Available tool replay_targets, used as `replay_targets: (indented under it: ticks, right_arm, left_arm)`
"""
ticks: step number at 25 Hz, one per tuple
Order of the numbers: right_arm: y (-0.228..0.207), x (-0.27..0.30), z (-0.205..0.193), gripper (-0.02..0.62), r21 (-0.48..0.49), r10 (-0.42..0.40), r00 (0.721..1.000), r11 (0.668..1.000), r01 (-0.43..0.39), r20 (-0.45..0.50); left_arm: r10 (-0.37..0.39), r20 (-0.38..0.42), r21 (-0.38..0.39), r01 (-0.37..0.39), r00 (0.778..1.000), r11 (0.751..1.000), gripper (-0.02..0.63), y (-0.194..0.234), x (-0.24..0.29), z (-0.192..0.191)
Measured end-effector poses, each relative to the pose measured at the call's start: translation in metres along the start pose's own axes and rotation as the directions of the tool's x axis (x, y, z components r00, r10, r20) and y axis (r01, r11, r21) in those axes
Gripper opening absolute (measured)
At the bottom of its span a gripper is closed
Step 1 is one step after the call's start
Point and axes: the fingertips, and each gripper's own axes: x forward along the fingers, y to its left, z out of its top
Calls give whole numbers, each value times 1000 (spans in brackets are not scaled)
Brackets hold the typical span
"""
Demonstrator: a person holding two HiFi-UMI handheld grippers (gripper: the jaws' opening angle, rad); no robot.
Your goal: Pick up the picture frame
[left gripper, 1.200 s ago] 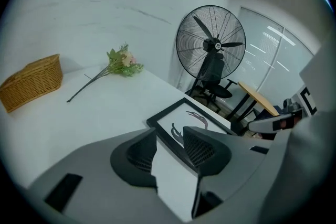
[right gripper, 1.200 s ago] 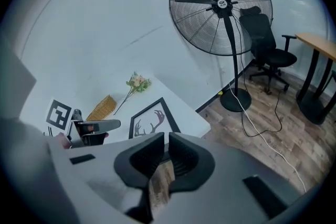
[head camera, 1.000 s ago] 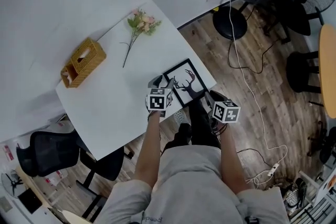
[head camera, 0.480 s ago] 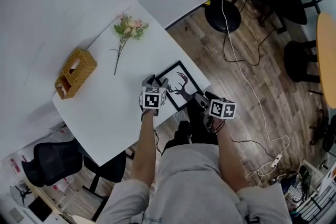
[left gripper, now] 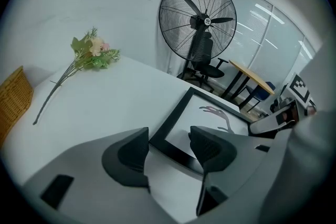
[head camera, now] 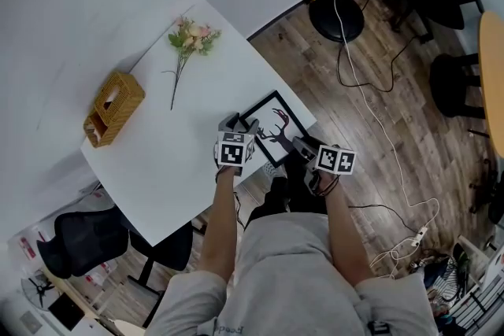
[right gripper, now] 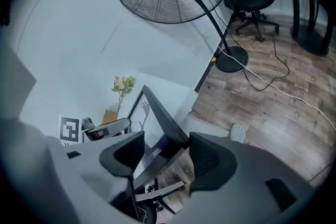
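Room around the black-framed deer picture (head camera: pixel 276 127)

On the tabletop side of the picture, the white table (head camera: pixel 169 161) lies bare, so my left gripper (head camera: pixel 239 124) has free passage there. Its jaws stand apart astride the picture's near corner, with nothing else between them. The pink-and-green artificial flower sprig (head camera: pixel 187 43) lies beyond the picture, well apart from it. The woven wicker tissue box (head camera: pixel 113 108) sits farther off, and neither blocks a path. On the picture's other side the table ends just beside it. There my right gripper (head camera: pixel 303 145) comes in over open air above the wooden floor, jaws apart around the picture's edge. The black standing fan (head camera: pixel 337 16) is well apart from the picture.
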Motion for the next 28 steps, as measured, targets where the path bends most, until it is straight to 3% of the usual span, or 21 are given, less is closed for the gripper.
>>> replay_targets:
  ticks: [6, 12, 21, 28]
  right_arm:
    - [-8, 7, -5, 253, 143, 80, 996, 986, -83, 26]
    - [0, 3, -8, 146, 231, 159, 984, 958, -173, 77]
    - [15, -8, -1, 93, 246, 222, 968, 938, -244, 116]
    - [36, -12, 2, 64, 272, 304, 940, 901, -337, 155]
  left_arm:
    - [-7, -2, -1, 7, 1000, 1000, 265, -11, 1, -4]
    - [-13, -6, 1, 13, 1000, 1000, 265, -14, 0, -5]
    - [-36, 22, -30, 36, 999, 999, 265, -12, -2, -4]
    - [-80, 51, -78, 83, 996, 993, 265, -7, -5, -4]
